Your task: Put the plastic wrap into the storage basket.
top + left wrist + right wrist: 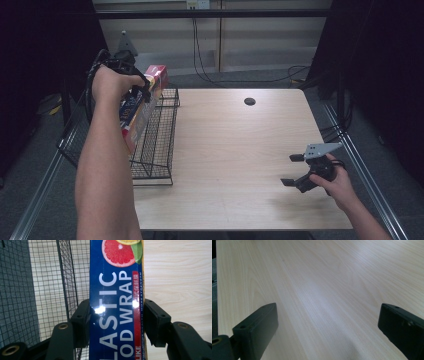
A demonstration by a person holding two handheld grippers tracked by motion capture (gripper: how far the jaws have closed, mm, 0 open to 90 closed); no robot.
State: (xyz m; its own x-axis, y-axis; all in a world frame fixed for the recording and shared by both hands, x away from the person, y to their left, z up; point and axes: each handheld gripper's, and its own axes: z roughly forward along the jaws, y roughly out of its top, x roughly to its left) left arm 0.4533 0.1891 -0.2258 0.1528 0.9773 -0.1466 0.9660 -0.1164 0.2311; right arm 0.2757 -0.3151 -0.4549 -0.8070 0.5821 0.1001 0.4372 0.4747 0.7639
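Observation:
A long blue plastic wrap box (116,300) with a grapefruit picture is clamped between the jaws of my left gripper (116,322). In the high view the plastic wrap box (141,107) hangs tilted over the black wire basket (162,145) at the table's left edge, with my left gripper (142,90) shut on it near its far end. My right gripper (292,170) rests low over the table's front right, jaws wide apart and nothing between them. The right gripper (327,327) faces bare wood.
The light wooden table (240,150) has a small dark round hole (249,101) near its far edge. The wire basket stands at the left side, partly overhanging the table edge. Cables (210,75) lie on the floor beyond the table.

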